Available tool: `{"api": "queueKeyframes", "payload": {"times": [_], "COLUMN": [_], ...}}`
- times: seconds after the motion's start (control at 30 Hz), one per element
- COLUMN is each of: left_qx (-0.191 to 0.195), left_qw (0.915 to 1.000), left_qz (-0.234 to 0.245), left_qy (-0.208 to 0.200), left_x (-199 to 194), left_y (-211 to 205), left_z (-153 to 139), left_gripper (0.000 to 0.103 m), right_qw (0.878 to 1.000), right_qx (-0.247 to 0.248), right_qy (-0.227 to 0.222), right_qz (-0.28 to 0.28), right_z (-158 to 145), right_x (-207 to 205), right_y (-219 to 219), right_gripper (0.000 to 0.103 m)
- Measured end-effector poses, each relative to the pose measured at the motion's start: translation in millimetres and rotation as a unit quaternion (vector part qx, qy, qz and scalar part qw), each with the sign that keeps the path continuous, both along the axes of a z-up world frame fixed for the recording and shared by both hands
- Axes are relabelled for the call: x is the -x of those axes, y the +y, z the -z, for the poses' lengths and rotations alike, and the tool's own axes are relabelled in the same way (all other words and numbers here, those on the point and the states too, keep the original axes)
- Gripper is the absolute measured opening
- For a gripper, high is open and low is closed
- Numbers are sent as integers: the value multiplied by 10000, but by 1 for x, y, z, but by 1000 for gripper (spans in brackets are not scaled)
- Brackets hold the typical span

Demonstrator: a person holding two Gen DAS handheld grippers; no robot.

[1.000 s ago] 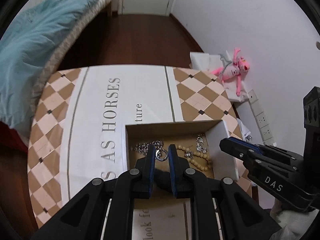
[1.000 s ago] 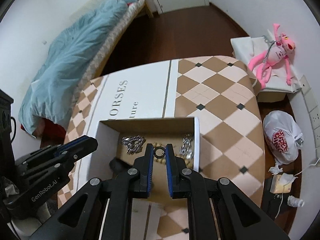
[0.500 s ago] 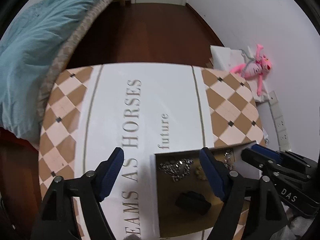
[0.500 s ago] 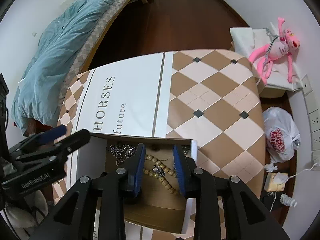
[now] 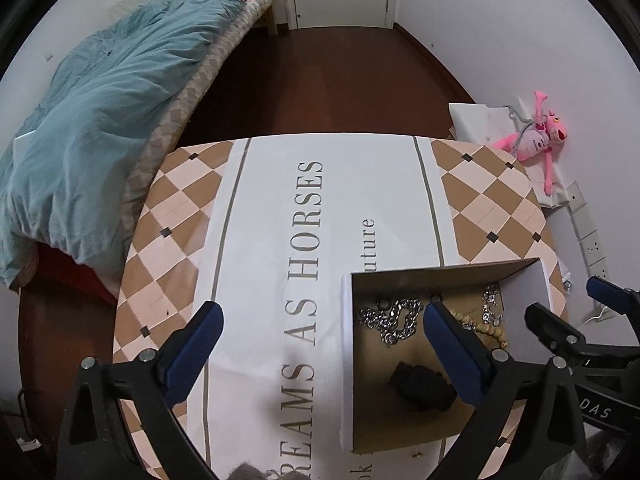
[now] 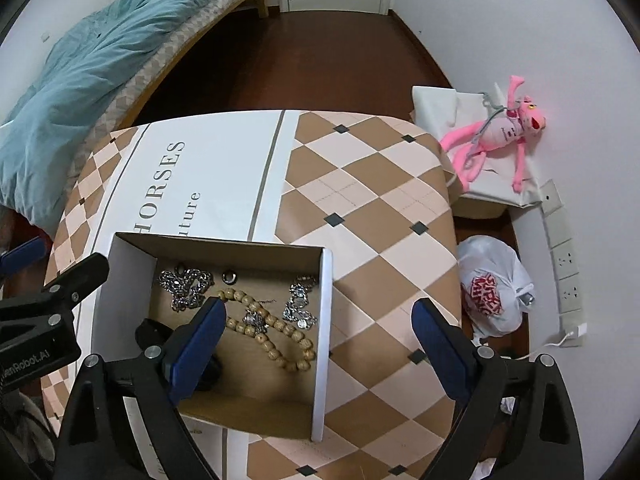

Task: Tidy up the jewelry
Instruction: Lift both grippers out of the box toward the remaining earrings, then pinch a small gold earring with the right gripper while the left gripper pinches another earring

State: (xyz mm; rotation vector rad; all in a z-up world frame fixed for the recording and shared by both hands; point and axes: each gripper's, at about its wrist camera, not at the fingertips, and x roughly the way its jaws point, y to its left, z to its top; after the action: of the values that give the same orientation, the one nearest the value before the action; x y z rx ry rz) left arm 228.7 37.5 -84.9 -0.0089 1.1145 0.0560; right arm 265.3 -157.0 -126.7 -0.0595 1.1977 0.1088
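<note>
Both tools wide, empty: left tool, right tool. Jewelry sits in box; likely done, next retract.

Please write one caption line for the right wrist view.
Open right tool above a cardboard box holding a bead bracelet and chains.

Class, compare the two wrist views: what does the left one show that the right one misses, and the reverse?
Only the left wrist view shows the whole word "DREAMS" side of the cloth lettering. Only the right wrist view shows the white plastic bag on the floor. Both show the box, silver chain, bead bracelet and pink toy.
</note>
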Motion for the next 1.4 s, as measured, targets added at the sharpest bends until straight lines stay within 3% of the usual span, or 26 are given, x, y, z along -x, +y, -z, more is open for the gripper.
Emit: {"api": "queueKeyframes", "payload": {"times": [0.23, 0.4, 0.5, 0.67, 0.8, 0.97, 1.1, 1.27, 1.4], "left_qx": [-31, -92, -213, -431, -293, -324, -386, -424, -409], "left_qw": [9995, 9986, 9979, 9982, 9992, 9989, 9986, 9987, 9990], "left_qz": [-46, -84, -184, -215, -250, -311, -333, -266, -179], "left_qy": [-310, -523, -585, -345, -47, 93, 120, 87, 70], "left_x": [20, 49, 76, 107, 117, 125, 126, 126, 127], "left_y": [1, 0, 2, -1, 0, -1, -1, -3, -14], "left_z": [-24, -33, -23, 18, 49, 69, 74, 75, 73], "left_gripper": [102, 102, 102, 102, 102, 102, 102, 102, 102], "right_qw": [9994, 9981, 9975, 9981, 9977, 9969, 9973, 9967, 9969], "right_qx": [-95, -216, -331, -488, -619, -664, -599, -213, -309], "right_qy": [-320, -573, -613, -360, -269, -343, -290, -612, -581], "right_qz": [56, -23, -74, -111, -98, -252, -325, -486, -435], "right_z": [-25, -35, -25, 20, 49, 68, 80, 82, 79], "right_x": [28, 69, 96, 126, 129, 131, 126, 129, 131], "right_y": [-2, -3, -3, 5, 9, 21, 30, 42, 33], "right_gripper": [97, 97, 97, 96, 75, 65, 50, 14, 14]}}
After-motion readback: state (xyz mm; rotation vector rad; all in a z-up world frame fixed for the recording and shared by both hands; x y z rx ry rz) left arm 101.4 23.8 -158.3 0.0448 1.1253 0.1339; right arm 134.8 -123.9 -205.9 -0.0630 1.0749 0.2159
